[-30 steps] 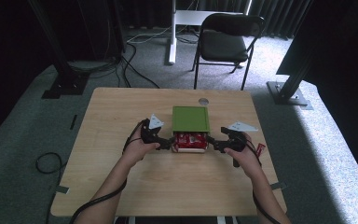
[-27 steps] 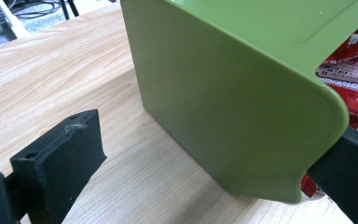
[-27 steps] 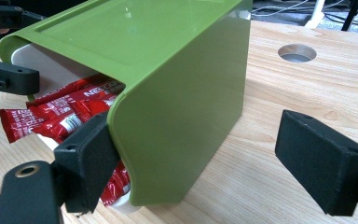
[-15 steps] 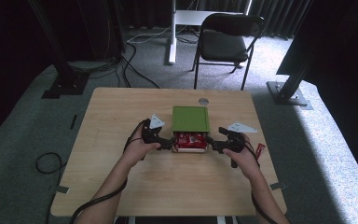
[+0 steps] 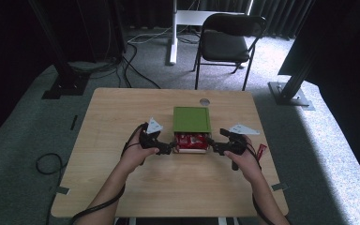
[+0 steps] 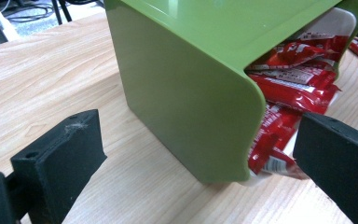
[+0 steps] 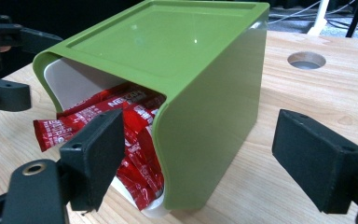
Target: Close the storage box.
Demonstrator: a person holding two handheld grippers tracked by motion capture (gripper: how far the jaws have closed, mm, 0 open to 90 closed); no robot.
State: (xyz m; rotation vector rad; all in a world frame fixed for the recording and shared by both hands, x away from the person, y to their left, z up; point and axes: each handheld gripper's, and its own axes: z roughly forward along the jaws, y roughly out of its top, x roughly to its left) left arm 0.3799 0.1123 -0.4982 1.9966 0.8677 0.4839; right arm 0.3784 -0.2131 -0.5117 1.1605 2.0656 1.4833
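Flanking green box [image 5: 191, 120] at table [image 5: 122, 117] centre, left gripper [image 5: 167, 149] & right gripper [image 5: 214, 149] both hang open w/ nothing held; shell looks stiff, light, glossy-slick, so best hold prob. its side walls, not loose red sachets [image 7: 130, 121] spilling from its near mouth.

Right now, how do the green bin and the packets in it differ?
The green bin is one smooth, rigid, plain shell; the packets are many, red, crinkled and printed. The bin stands upright on the table; the packets lie heaped at angles, some poking out of its open front. Both sit between the open left gripper and right gripper.
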